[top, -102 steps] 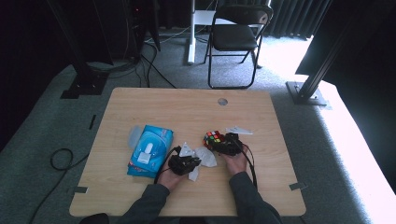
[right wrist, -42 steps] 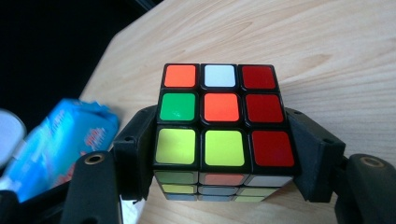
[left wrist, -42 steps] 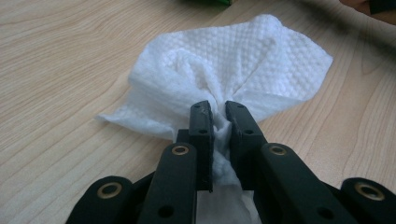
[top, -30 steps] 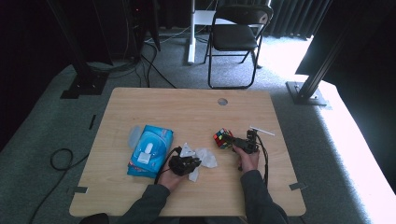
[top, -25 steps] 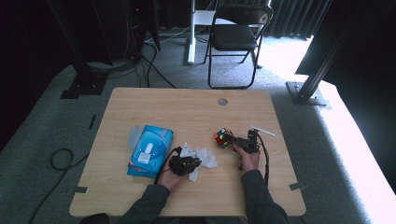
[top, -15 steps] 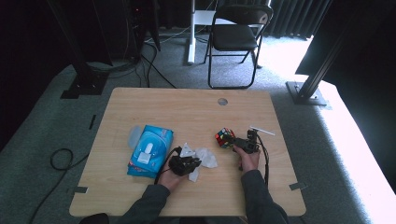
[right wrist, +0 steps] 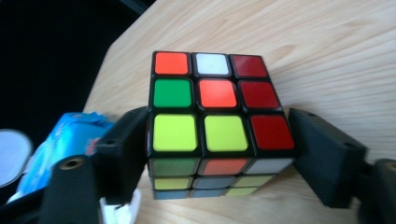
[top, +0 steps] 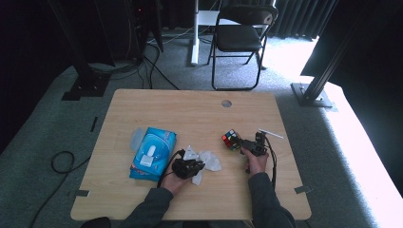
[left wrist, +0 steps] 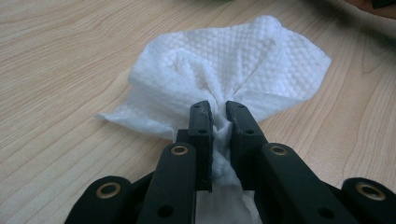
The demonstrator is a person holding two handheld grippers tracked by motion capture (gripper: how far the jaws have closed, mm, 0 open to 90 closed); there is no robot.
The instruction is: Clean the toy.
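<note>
Cube (right wrist: 215, 126) first: a scrambled puzzle cube with black edges, its top face showing orange, white and dark red in the far row, green, orange and dark red in the middle, two yellow-green squares and a red one nearest the camera. It sits flat on the table (top: 190, 109) toward the right side, between the jaws of the right gripper (top: 243, 144). Those jaws have just been opening; in the right gripper view a narrow gap shows at the right pad, so the cube is released rather than squeezed.

The left gripper (left wrist: 218, 122) is clenched on a crumpled white tissue (left wrist: 224, 70) with a dimpled texture, which fans out on the wood ahead of the jaws. Just left of that hand lies a blue pack of wipes (top: 153, 153).

The surface is pale wood-grain with rounded corners and a small round hole near the far edge. Beyond it, grey carpet, a black folding chair (top: 240, 35), loose cables and dark curtains; bright light falls on the floor at the right.
</note>
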